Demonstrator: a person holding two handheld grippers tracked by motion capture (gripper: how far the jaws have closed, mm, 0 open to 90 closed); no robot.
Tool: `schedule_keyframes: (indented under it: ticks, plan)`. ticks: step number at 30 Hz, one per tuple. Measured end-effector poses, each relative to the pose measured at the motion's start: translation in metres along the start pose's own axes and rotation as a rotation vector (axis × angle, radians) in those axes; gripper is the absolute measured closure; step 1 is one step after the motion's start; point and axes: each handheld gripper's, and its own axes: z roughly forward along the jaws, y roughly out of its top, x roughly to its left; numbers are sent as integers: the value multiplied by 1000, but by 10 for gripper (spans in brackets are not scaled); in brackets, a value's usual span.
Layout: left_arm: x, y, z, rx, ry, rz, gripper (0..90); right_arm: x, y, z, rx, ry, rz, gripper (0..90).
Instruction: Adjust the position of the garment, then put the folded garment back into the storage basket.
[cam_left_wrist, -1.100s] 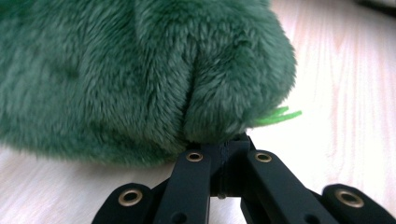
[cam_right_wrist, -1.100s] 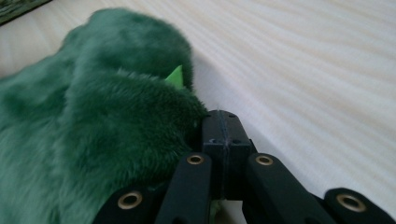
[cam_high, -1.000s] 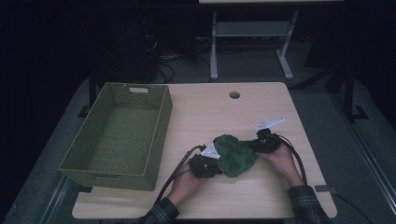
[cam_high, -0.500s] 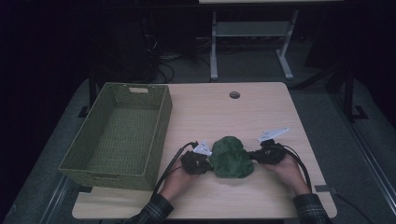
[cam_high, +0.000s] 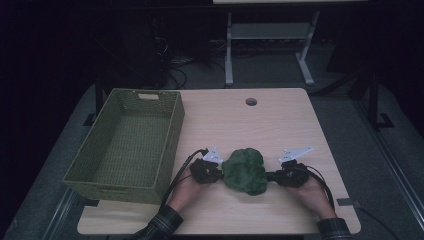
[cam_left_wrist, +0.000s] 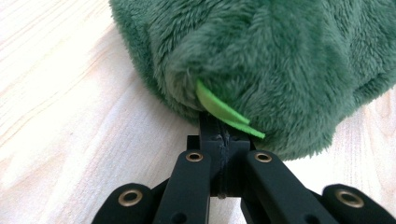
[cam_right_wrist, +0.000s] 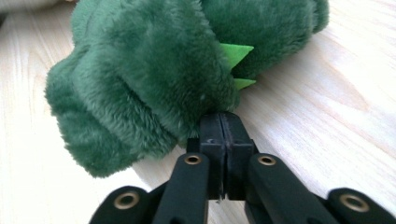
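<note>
Wooden table (cam_high: 280, 120) in a dark room, green basket (cam_high: 125, 145) at its left edge. Near the front edge, the left gripper (cam_high: 216, 170) and right gripper (cam_high: 272, 176) each pinch opposite sides of the green plush toy (cam_high: 245, 170), probably to lift it evenly.

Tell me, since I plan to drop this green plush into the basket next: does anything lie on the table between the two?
Nothing visible does. The green plush sits near the table's front edge, pinched by the left gripper and the right gripper. The basket stands to its left, open-topped, and the strip of table between them is bare wood.
</note>
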Motion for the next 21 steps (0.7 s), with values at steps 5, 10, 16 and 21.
schedule_keyframes:
  ticks: [5,10,16,21]
  plan:
    - [0,-1,-9,15,16,7,852,-1,-6,-13,-44,-58,32,699]
    - [-4,-1,-18,29,30,-8,688,-5,-20,-25,-90,-158,51,463]
    - [-10,6,-29,58,49,19,429,-11,-37,-38,-90,-258,88,301]
    - [-15,14,-36,31,47,34,338,-14,-45,-36,-64,-337,88,185]
